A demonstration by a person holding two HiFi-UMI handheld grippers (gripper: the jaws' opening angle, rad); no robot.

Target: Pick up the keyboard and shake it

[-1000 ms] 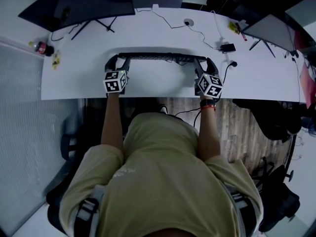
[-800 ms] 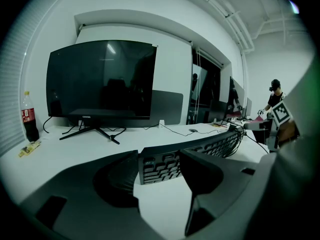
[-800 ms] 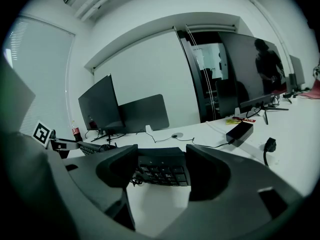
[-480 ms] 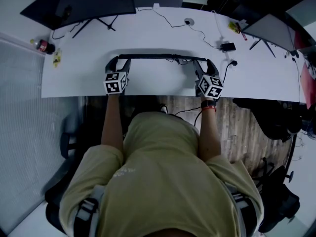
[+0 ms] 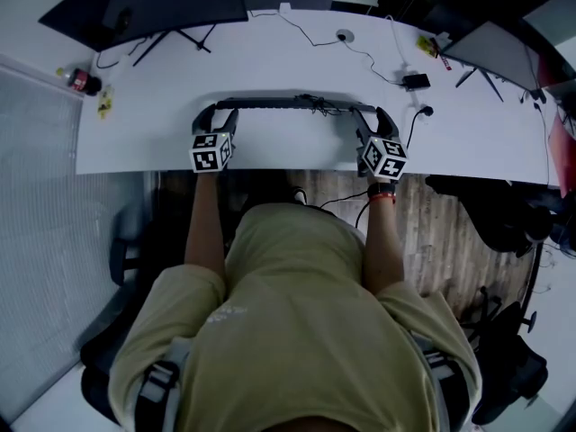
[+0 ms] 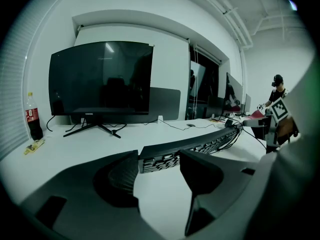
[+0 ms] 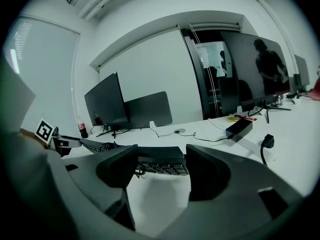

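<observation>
Far to the left of the keyboard (image 5: 288,103) stands a bottle (image 5: 79,85), and behind its left end a dark monitor (image 5: 162,3). The left gripper (image 5: 216,113) is clenched on the keyboard's left end, which sits between its two jaws with the keys turned down and toward the person. The keyboard hangs as a thin dark bar just above the desk (image 5: 270,61), casting a shadow under it (so it looks lifted clear, not resting). The right gripper (image 5: 371,115) is clamped on the right end in the same way. Behind that end lie a power adapter (image 5: 415,85) and loose cables.

The shaking step seems to be in hand. To do it well, both grips should stay firm and move together, so the board does not twist or slip out of one side. Short strokes over the bare desk in front of the keyboard would suit, minding the cable that trails from its back edge
</observation>
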